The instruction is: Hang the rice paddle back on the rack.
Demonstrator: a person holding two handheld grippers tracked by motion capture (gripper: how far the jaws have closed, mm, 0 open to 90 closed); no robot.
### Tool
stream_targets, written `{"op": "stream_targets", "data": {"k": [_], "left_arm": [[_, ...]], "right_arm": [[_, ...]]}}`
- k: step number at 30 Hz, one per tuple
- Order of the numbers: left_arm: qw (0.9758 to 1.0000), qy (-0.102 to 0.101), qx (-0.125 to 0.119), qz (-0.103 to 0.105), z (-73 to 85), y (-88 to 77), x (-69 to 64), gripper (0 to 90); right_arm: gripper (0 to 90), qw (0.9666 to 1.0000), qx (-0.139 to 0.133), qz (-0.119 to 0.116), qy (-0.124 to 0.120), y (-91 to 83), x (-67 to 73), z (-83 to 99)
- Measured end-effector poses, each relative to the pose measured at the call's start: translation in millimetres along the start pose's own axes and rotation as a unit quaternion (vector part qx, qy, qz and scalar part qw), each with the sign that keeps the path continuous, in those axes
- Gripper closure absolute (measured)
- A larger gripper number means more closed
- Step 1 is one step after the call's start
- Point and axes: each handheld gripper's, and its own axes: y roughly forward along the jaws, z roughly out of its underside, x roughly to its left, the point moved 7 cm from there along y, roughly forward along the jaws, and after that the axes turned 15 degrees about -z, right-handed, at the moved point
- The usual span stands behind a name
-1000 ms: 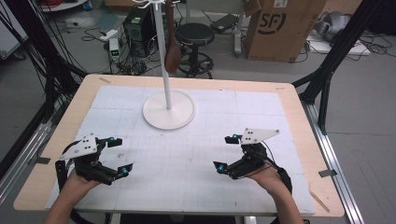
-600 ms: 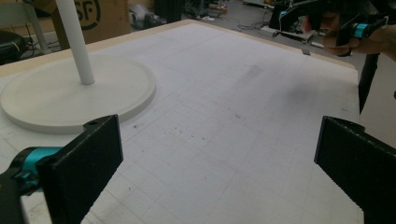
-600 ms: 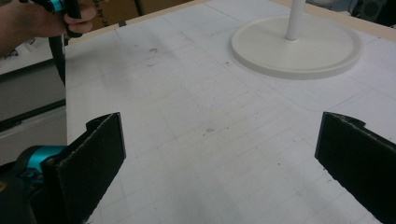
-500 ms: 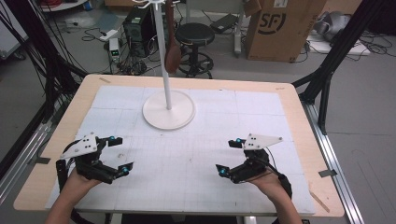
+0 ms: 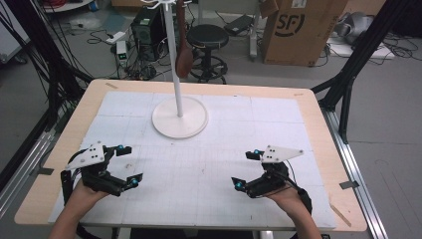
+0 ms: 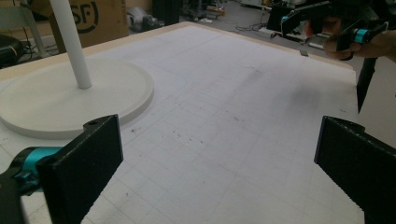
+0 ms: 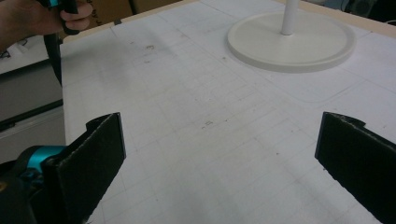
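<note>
High view: right gripper (image 5: pixel 248 169) has pulled back slightly from the white round-based metal stand (image 5: pixel 179 117); left gripper (image 5: pixel 125 165) unmoved. Both released, empty, well apart from the stand mid-desk (image 5: pixel 308 107). Nothing started.

"SF" logo, prob. courier brand, on cardboard box (image 5: pixel 298 30)

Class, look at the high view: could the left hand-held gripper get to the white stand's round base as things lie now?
Probably yes. The left hand-held gripper is open, and bare mat lies between it and the round base.
</note>
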Motion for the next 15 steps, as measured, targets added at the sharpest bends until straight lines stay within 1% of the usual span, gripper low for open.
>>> {"op": "stream_targets", "data": {"k": [10,15], "left_arm": [[1.0000,0.005,0.006,0.003,1.2,0.5,-0.7,1.7],[1.0000,0.001,0.008,0.004,1.6,0.6,-1.2,1.7]], "right_arm": [[0.5,1.0000,-0.001,0.002,0.002,0.7,-1.3,2.0],[0.5,1.0000,-0.002,0.002,0.002,-0.3,-1.8,2.2]]}}
